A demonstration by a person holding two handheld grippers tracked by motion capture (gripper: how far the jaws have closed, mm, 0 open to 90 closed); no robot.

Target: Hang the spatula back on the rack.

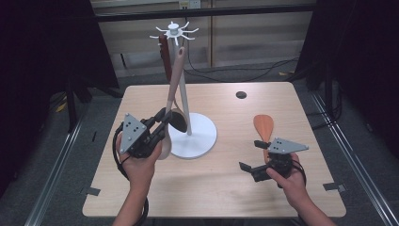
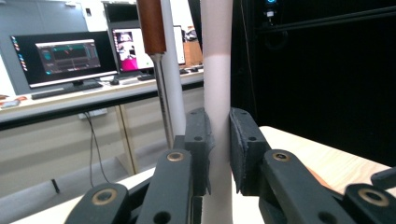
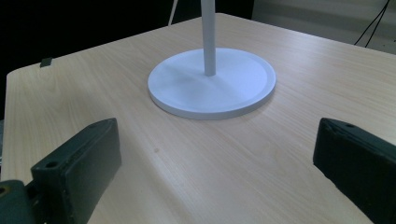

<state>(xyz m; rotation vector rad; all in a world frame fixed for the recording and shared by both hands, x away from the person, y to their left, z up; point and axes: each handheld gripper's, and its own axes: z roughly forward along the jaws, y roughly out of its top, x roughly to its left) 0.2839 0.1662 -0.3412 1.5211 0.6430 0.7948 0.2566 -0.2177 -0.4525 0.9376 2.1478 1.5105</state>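
Left gripper (image 1: 162, 126) clamped on a pale wooden spoon (image 1: 172, 96), held upright beside the white utensil stand (image 1: 202, 136), where a dark ladle (image 1: 165, 59) hangs. Right gripper (image 1: 250, 155) spread wide, empty, near an orange spatula (image 1: 263, 126) on the table (image 1: 211, 188).

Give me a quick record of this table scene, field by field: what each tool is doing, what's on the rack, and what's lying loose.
left tool: shut on pale wooden spoon, handle upright beside the rack pole
right tool: open, nothing between the jaws, low over the table
rack: white pole on a round base, hooks on top
hanging on rack: brown-handled utensil
loose on table: orange spatula, near the right tool
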